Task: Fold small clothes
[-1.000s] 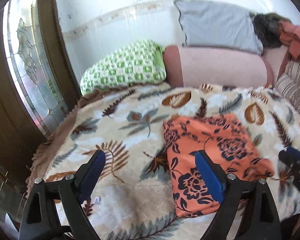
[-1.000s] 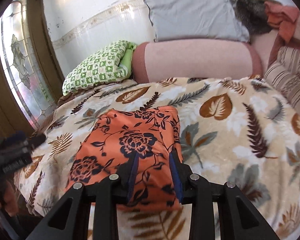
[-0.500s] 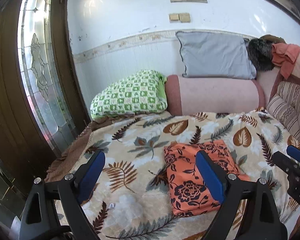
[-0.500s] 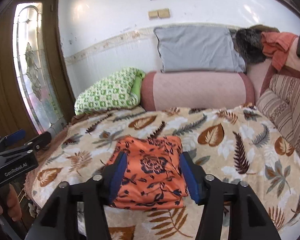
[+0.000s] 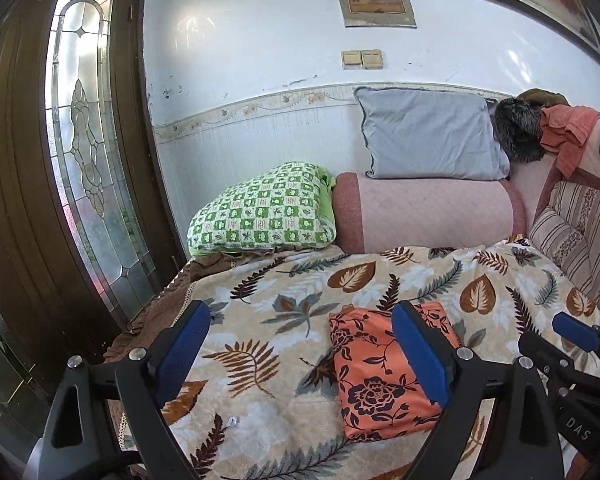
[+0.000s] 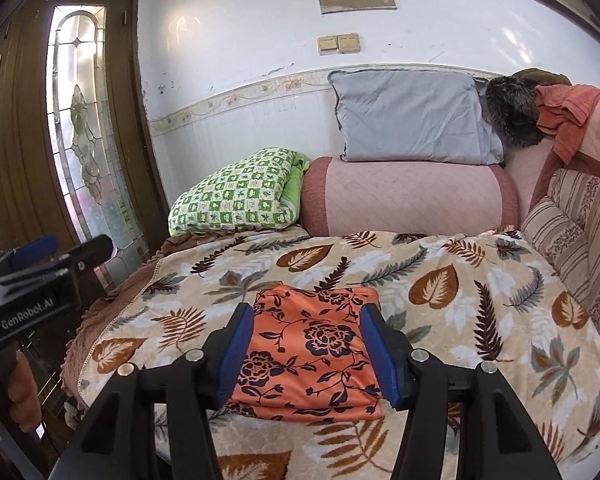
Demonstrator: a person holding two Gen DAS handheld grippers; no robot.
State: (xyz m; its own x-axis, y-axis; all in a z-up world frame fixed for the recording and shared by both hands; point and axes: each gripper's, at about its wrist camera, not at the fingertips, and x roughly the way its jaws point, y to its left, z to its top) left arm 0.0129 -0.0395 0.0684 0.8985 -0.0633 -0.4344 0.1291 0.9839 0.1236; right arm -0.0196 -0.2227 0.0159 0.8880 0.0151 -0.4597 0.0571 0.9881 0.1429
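Note:
An orange cloth with dark flowers (image 6: 312, 344) lies folded into a flat rectangle on the leaf-print blanket (image 6: 480, 304). It also shows in the left wrist view (image 5: 376, 380), at the right of the frame. My right gripper (image 6: 310, 354) is open and empty, held above and in front of the cloth, its blue pads apart on either side of it. My left gripper (image 5: 300, 352) is open wide and empty, to the left of the cloth and clear of it. Each gripper shows in the other's view, the right one (image 5: 572, 344) and the left one (image 6: 44, 264).
A green checked pillow (image 5: 264, 212), a pink bolster (image 5: 432, 212) and a grey pillow (image 5: 432, 136) lie at the back by the wall. Striped cushions (image 6: 576, 232) line the right side. A wooden door with a glass panel (image 5: 84, 160) stands left. The blanket's left edge drops off.
Both grippers have pulled back and up from the bed, so more of the room shows. The right gripper was shut on the cloth's near edge; it has let go and opened. The cloth stays folded.

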